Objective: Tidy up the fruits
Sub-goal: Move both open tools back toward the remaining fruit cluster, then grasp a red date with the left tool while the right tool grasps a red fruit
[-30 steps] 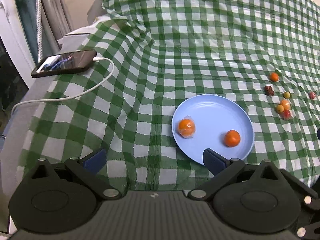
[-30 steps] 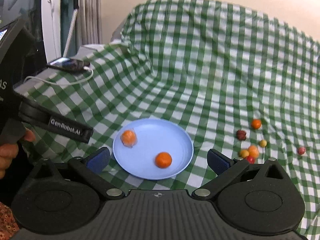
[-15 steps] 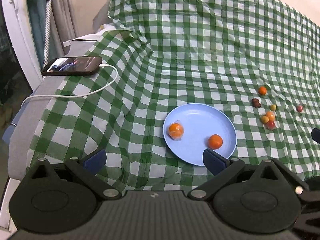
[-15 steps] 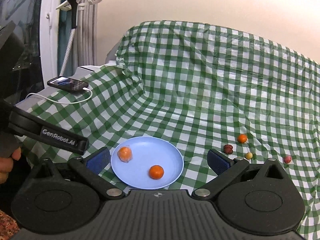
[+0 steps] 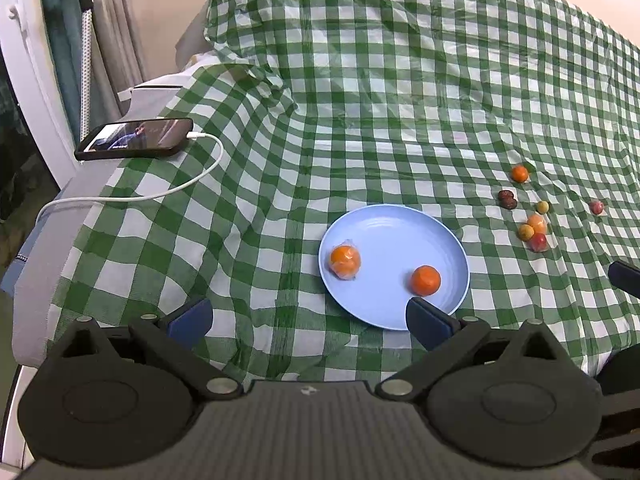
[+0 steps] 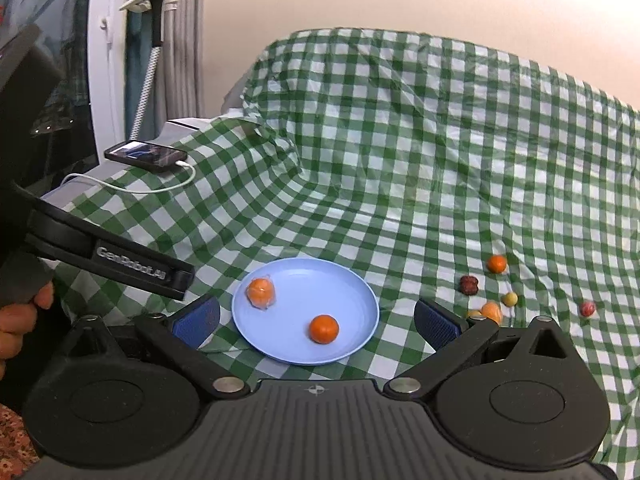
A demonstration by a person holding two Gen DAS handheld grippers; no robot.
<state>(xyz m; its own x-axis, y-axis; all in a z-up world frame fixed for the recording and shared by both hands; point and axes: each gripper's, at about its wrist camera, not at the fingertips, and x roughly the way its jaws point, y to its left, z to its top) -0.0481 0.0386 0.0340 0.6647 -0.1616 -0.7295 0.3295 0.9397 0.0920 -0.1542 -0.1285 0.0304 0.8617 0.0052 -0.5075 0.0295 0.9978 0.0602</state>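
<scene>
Checked cloth (image 5: 360,120), plate (image 5: 384,224) with oranges (image 5: 426,280)

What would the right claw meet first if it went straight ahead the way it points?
Probably the blue plate: it lies between the open fingers of the right claw, with the bare orange nearest. Depth is unclear, so it might pass above.

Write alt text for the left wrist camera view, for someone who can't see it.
A light blue plate holding two oranges, one wrapped in clear plastic, sits on a green checked cloth beyond the open left gripper. Small loose fruits lie to its right; a charging phone far left.
</scene>
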